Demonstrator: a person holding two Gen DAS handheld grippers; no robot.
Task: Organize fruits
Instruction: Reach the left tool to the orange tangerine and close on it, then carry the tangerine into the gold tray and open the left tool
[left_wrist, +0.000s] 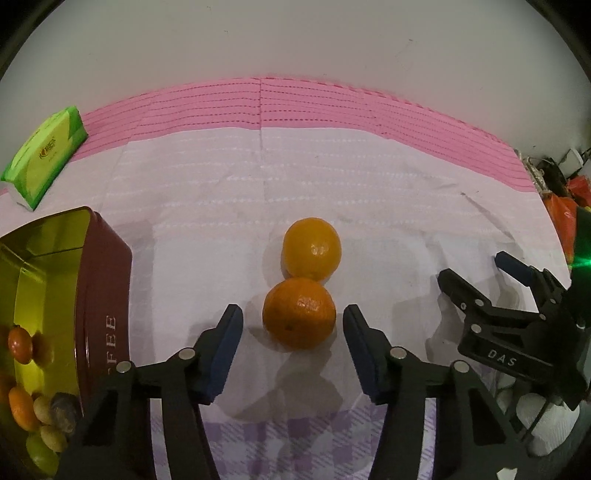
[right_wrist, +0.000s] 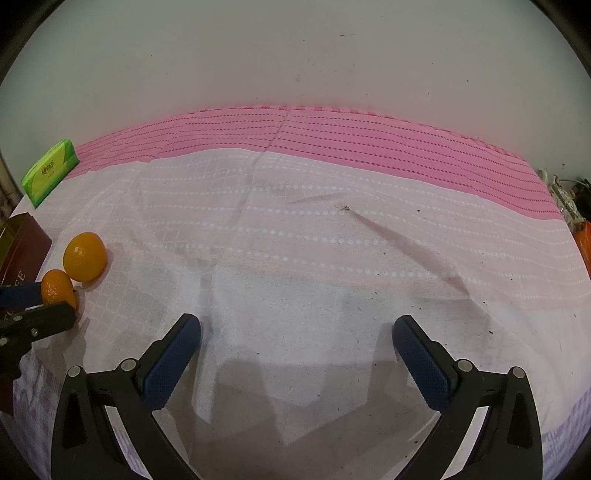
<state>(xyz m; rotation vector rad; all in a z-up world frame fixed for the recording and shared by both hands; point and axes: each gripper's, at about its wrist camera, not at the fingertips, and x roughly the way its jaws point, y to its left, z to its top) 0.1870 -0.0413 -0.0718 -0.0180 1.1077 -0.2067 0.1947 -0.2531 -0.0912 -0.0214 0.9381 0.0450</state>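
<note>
Two oranges lie touching on the cloth-covered counter (left_wrist: 369, 192); the near orange (left_wrist: 299, 314) sits just ahead of the left gripper (left_wrist: 293, 325), jaws spread and empty. Advancing until the pads flank its widest part should avoid nudging the far orange (left_wrist: 312, 251). Coffee tin (left_wrist: 103, 295) waits left; right gripper (right_wrist: 296, 332) released, idle.

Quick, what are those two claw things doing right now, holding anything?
Left gripper: open, fingers either side of the darker orange, not clamped on it.
Right gripper: open, holding nothing, over bare cloth.
</note>
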